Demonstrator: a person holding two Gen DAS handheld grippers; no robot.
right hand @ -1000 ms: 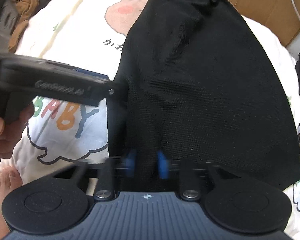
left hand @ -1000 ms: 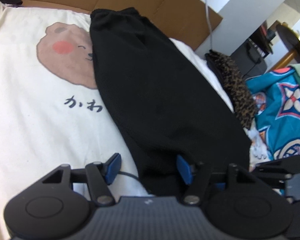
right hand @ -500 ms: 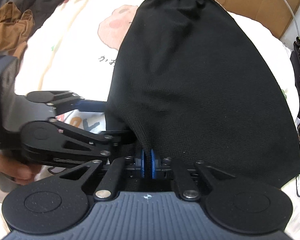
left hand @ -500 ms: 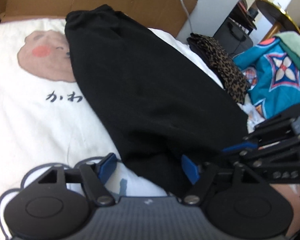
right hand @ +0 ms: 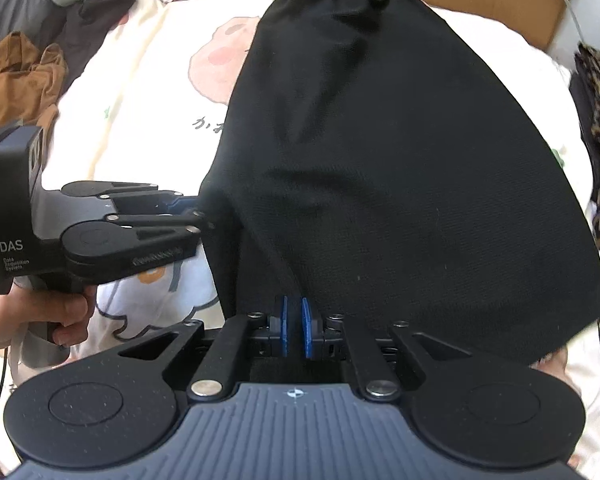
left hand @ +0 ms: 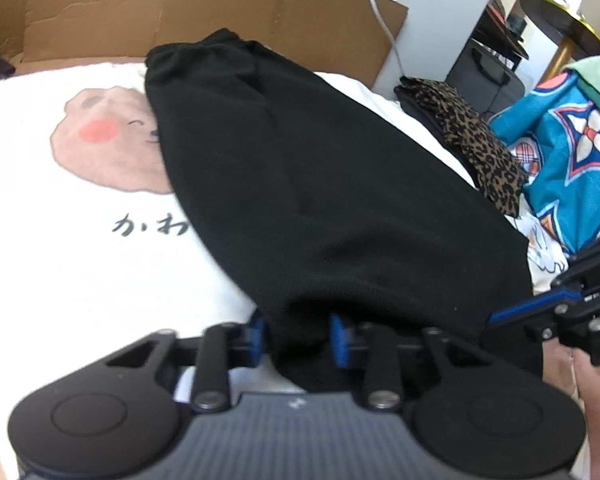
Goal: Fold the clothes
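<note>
A black garment [left hand: 320, 184] lies lengthwise on a white cartoon-print sheet [left hand: 60, 240], with its gathered waistband at the far end. My left gripper [left hand: 296, 338] is at the near hem's left corner. Its jaws are closing, and bunched black fabric fills the gap between the blue pads. From the right wrist view, the left gripper [right hand: 200, 216] bites the garment's [right hand: 380, 160] left edge. My right gripper [right hand: 295, 328] pinches the near hem, its jaws opening slightly with fabric still between them. It also shows at the right of the left wrist view [left hand: 496, 316].
Flattened cardboard [left hand: 180, 8] lines the far side of the bed. A leopard-print cloth [left hand: 476, 140] and a blue patterned fabric [left hand: 572, 160] lie to the right. A brown garment [right hand: 16, 76] and dark clothes are heaped at the left. A person's hand [right hand: 60, 312] holds the left gripper.
My left jaws went from wide open around the hem corner to closed in on the fabric. The right gripper kept its pinch and lifted the near hem a little.
</note>
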